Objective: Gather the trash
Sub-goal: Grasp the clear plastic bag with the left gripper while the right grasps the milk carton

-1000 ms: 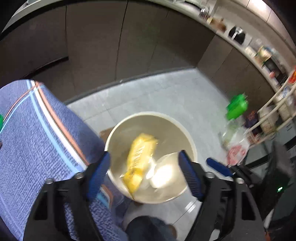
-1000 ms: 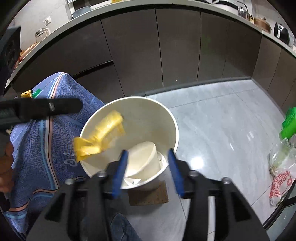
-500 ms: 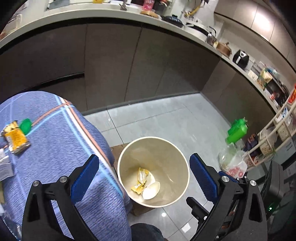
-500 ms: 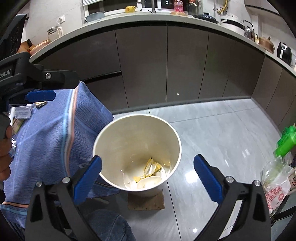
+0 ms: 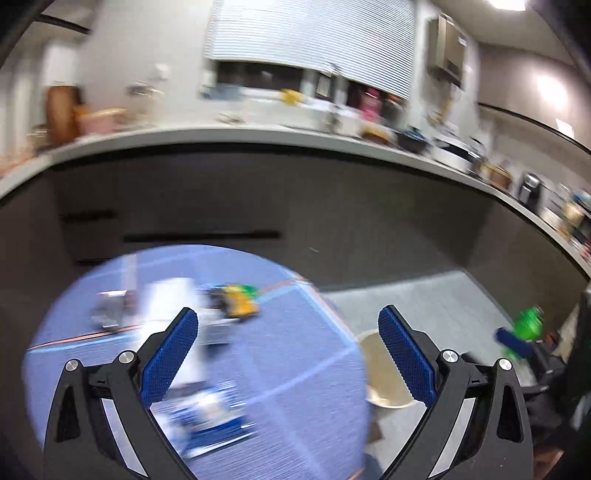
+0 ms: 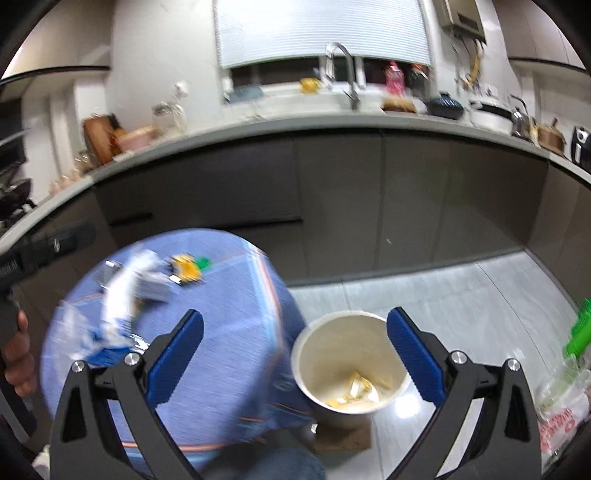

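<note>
- Your left gripper [image 5: 288, 350] and right gripper [image 6: 295, 356]: both spread wide, empty.
- Bin [image 6: 314, 354] touches the blue tablecloth's [image 6: 229, 332] hanging edge; bare floor [image 6: 461, 291] right of it.

Bright ceiling lamps [image 5: 508, 3] are lighting the room from above, flaring white at the top right of the left wrist view and throwing a glare spot on the glossy grey floor tiles [image 6: 404, 404] beside the cream round bin [image 6: 349, 373]. Motion blur is smearing both views, worst over the round blue cloth-covered table [image 5: 295, 369], where the litter is perhaps paper and wrappers. Fisheye distortion is bending the pale countertop edge [image 6: 332, 123] into an arc, and the corners are falling to black.
</note>
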A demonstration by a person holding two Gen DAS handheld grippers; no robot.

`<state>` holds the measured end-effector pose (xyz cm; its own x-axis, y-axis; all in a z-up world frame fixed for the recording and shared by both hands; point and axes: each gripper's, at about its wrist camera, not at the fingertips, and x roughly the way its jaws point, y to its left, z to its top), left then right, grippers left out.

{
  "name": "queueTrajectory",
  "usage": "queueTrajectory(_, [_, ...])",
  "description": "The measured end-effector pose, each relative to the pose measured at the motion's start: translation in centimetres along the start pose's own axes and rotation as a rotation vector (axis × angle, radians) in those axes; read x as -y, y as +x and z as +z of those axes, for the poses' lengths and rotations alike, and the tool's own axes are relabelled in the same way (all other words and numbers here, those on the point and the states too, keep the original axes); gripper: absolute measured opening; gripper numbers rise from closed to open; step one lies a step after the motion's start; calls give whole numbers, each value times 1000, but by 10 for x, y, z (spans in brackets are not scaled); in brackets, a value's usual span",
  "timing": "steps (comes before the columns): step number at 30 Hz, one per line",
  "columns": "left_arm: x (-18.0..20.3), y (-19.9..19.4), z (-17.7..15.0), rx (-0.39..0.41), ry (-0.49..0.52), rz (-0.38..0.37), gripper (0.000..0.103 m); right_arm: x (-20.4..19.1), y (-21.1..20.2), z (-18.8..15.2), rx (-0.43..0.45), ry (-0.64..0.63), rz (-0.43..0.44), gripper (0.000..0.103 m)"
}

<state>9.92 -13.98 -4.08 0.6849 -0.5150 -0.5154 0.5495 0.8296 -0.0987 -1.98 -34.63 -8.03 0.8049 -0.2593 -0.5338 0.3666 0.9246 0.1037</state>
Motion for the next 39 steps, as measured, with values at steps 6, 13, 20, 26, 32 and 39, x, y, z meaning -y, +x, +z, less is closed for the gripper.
queueTrajectory(6, [-48,-54,-20,30,-5,152,95,-58,-27,13,56,-55,93,100])
queueTrajectory(13, [-85,-85,-59,-5,-27,254,95,-113,-31,8,40,-118,194,100])
queueTrajectory(20, [-120,-79,-99,-88,-72,249,95,-160,1,-12,-68,-195,284,100])
queueTrajectory(26, [-135,-72,-109,-103,-92,207,94,-195,47,-30,-166,-258,349,100])
queueTrajectory(32, [-146,-57,-114,-130,-91,178,94,-210,91,-33,-227,-259,331,100])
queueTrajectory(39, [-162,-32,-115,-183,-124,105,79,-214,129,-43,-298,-221,334,99])
